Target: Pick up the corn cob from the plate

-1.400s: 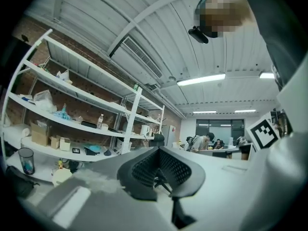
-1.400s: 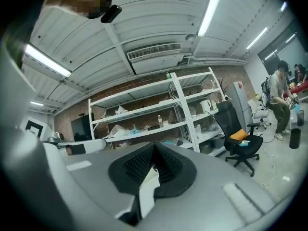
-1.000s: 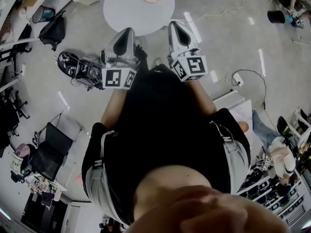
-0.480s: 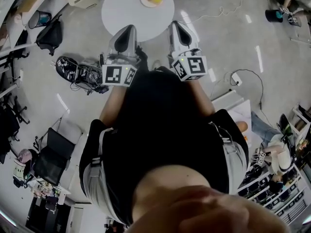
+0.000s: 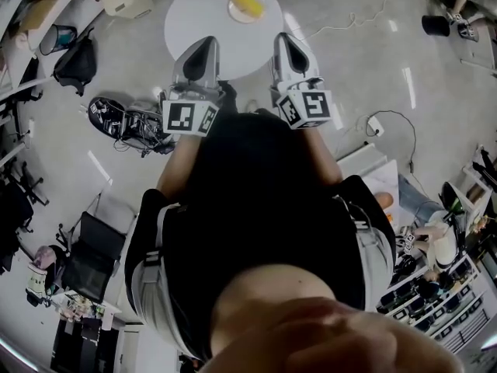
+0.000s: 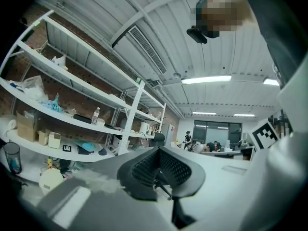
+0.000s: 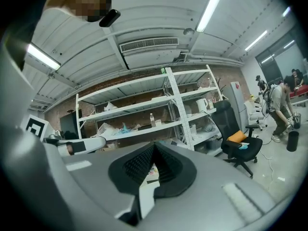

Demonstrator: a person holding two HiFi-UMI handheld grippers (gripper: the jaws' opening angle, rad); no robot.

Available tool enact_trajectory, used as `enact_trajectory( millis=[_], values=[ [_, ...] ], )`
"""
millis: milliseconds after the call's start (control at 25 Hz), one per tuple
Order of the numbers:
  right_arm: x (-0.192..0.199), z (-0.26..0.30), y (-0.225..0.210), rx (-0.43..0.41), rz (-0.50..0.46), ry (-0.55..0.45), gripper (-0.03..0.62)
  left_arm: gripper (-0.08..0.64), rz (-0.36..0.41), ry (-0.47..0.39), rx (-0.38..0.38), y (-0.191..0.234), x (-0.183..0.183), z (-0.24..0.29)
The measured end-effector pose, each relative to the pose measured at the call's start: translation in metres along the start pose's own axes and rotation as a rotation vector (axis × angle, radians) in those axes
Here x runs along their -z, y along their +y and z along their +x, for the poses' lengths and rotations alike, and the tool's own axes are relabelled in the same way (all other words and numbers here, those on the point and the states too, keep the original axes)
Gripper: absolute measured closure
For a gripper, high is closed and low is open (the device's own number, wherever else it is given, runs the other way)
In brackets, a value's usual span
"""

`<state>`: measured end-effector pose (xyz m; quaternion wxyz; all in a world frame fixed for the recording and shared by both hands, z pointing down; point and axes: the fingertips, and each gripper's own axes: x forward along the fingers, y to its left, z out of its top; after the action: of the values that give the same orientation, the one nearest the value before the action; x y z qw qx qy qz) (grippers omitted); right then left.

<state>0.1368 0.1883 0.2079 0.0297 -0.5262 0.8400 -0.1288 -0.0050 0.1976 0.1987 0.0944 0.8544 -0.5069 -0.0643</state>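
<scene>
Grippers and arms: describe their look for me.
The left gripper and right gripper are smooth, tapering grey-white shells with black ribbed pads. At its rear each carries a white cube printed with black square markers. The person wears a black short-sleeved top.

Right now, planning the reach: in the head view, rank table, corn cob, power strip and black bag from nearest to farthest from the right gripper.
From the right gripper:
1. Table, right by its tip.
2. Corn cob, ahead on the plate.
3. Power strip, floor, right side.
4. Black bag, floor, far left.
</scene>
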Motion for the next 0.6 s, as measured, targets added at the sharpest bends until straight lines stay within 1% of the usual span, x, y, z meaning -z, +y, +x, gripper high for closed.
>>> enact_trajectory(
  millis=[280, 600],
  values=[
    [0.005, 0.047, -0.002, 0.038, -0.003, 0.022, 0.586, 0.557, -0.022, 0.026, 0.032, 0.04, 0.0, 0.028],
    [0.01, 0.083, 0.0, 0.1, -0.01, 0.036, 0.586, 0.557, -0.042, 0.043, 0.074, 0.08, -0.001, 0.043]
  ],
)
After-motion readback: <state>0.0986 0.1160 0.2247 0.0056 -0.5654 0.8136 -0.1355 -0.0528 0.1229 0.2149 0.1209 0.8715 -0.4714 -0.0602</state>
